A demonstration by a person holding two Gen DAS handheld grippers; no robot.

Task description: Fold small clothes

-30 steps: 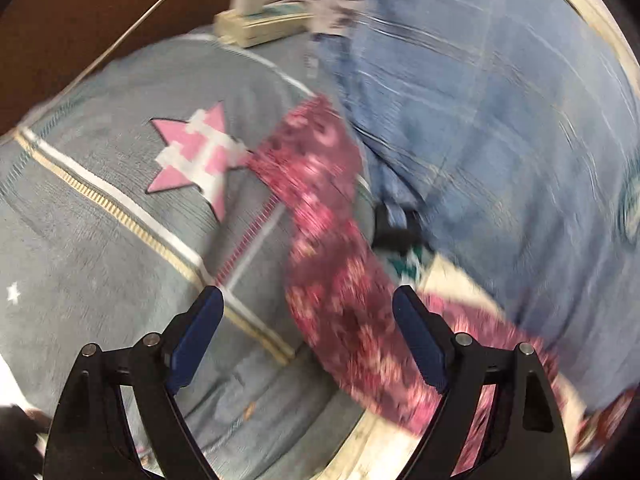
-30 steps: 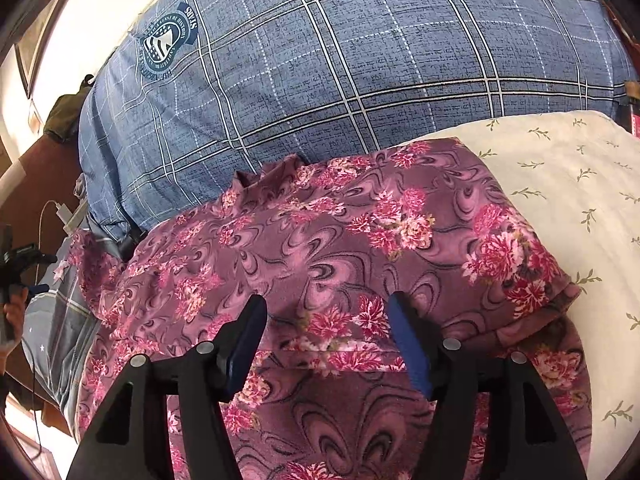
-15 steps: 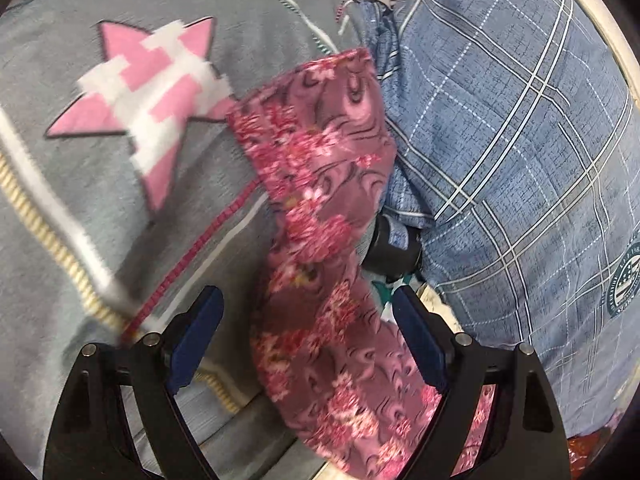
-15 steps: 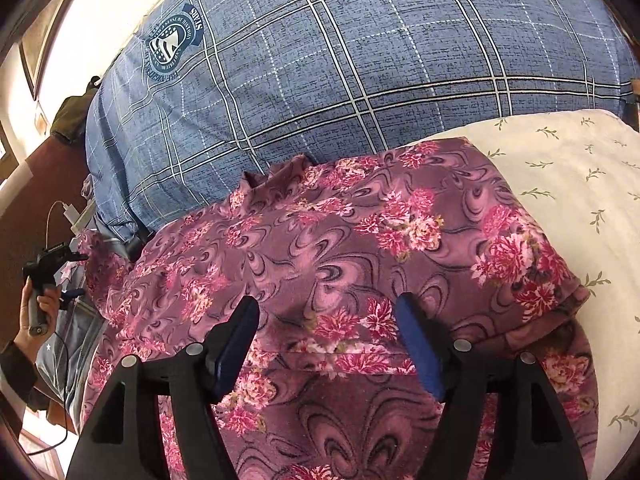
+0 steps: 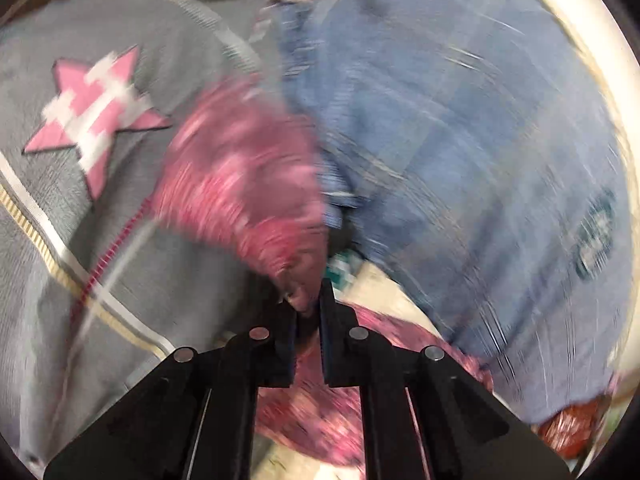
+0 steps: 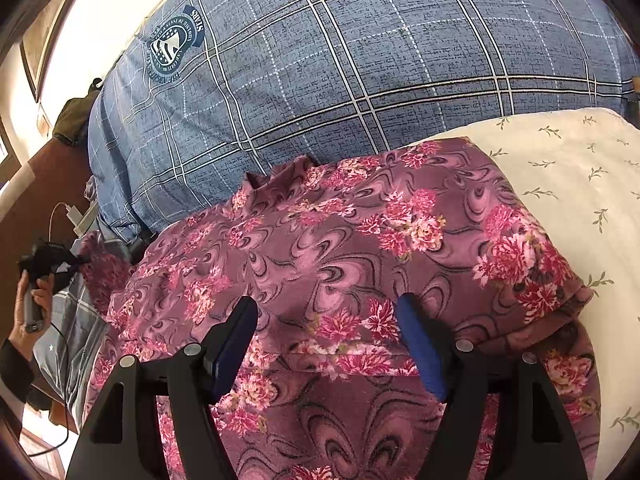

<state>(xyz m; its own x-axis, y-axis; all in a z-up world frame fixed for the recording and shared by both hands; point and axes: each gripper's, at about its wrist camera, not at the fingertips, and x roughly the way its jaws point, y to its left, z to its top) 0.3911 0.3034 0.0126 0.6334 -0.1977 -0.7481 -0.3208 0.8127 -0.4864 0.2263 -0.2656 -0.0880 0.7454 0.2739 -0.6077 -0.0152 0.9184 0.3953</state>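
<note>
A purple garment with pink flowers (image 6: 340,248) lies spread on the bed, partly folded over itself. My right gripper (image 6: 326,340) is open just above its folded middle, empty. My left gripper (image 5: 307,304) is shut on the garment's far left end (image 5: 244,176), which bunches up ahead of the jaws; this view is motion-blurred. In the right wrist view the left gripper (image 6: 70,260) shows at the far left, held in a hand, pinching that same end.
A big blue plaid pillow (image 6: 360,60) lies behind the garment. A cream leaf-print sheet (image 6: 580,184) is at the right. A grey blanket with a pink star (image 5: 96,112) lies left. A charger and cable (image 6: 70,216) sit by the brown bed edge.
My left gripper has closed on the garment's left end, which it straddled open before, and is moving fast. My right gripper stays open, almost still, over the garment.
</note>
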